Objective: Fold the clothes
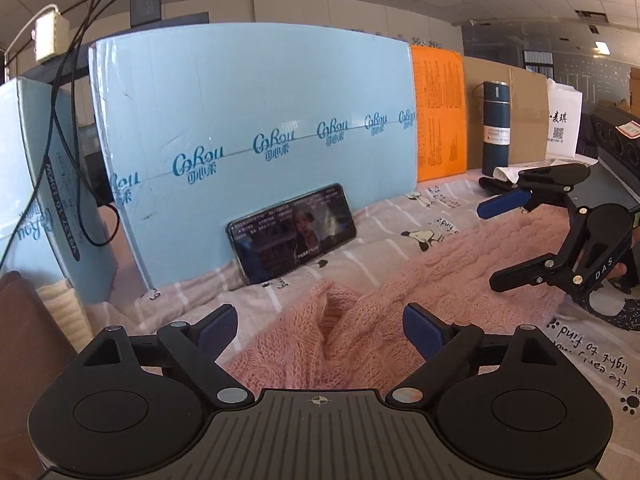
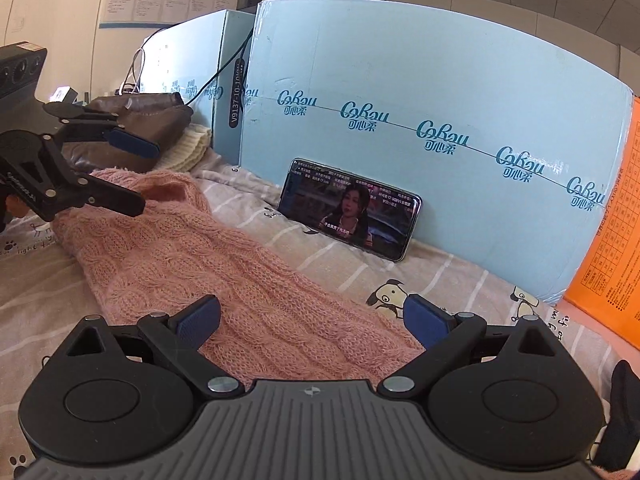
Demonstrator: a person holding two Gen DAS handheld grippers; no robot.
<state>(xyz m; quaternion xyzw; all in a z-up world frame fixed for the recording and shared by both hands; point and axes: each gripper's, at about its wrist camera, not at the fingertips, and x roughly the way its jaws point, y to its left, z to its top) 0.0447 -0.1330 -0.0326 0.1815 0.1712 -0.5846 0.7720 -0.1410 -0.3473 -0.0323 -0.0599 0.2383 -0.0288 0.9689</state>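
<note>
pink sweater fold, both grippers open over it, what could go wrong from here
1. The phone leans loosely against the blue box, just behind the pink sweater; dragging the knit or the sheet could tip it flat.
2. The loose cable knit could snag on the pads of the left gripper or the right gripper.
3. The sweater lies bunched with a raised fold near the left gripper, so a grab there may pinch several layers.
</note>
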